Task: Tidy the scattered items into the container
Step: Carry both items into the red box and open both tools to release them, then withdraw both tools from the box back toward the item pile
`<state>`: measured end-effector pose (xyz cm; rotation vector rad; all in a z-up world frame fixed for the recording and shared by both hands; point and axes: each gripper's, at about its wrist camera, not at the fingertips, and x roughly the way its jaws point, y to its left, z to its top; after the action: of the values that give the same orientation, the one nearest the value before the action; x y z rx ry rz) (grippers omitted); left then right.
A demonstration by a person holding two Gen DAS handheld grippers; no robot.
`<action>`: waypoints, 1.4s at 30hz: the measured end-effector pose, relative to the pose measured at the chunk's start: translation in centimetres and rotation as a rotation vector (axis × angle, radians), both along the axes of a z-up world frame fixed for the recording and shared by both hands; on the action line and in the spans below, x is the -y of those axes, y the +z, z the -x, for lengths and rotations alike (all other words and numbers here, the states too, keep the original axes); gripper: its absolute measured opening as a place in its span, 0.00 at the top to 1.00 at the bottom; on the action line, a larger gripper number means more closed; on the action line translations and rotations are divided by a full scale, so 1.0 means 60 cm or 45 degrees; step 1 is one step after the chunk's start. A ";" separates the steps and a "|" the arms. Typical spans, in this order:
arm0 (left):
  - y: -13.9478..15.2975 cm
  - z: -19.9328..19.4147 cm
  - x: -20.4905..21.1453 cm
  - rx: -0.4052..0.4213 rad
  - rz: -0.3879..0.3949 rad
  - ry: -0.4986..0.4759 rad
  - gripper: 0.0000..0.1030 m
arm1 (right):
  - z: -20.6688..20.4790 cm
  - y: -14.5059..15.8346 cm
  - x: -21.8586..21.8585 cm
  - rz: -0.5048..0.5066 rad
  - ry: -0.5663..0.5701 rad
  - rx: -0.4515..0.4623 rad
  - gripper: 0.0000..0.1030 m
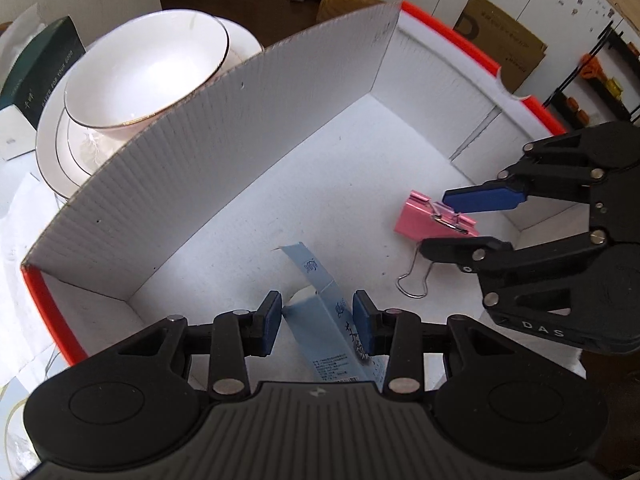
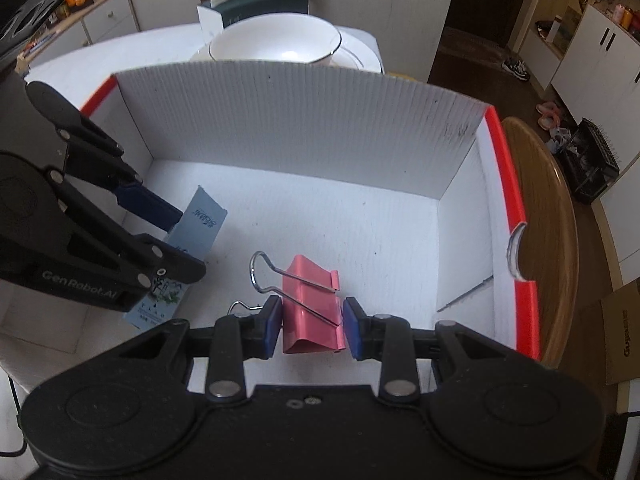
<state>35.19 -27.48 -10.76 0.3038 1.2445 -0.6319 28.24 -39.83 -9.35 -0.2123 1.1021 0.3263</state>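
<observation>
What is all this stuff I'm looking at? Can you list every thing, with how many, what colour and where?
box: one, white inside with a red rim, on the table, open on top
binder clip: one, pink with wire handles, inside the box, between the right gripper's fingers
small carton: one, light blue, inside the box, between the left gripper's fingers
bowl: one, white with a thin dark rim, on stacked plates behind the box
plates: at least two, white, under the bowl
tissue box: one, dark green, beside the plates
left hand-held gripper: one, black with blue pads
right hand-held gripper: one, black with blue pads

Corrugated matt cardboard box (image 2: 296, 120), glossy pink metal binder clip (image 2: 312, 312), glossy porcelain bowl (image 1: 148, 68).
</observation>
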 end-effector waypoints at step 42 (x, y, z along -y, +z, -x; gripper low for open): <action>0.081 0.095 -0.025 0.216 0.106 0.014 0.42 | 0.031 0.083 0.035 -0.155 0.002 0.038 0.27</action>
<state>29.52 -25.96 -5.91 0.2756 1.0542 -0.6334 26.36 -41.91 -4.36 -0.1095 1.0488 0.3894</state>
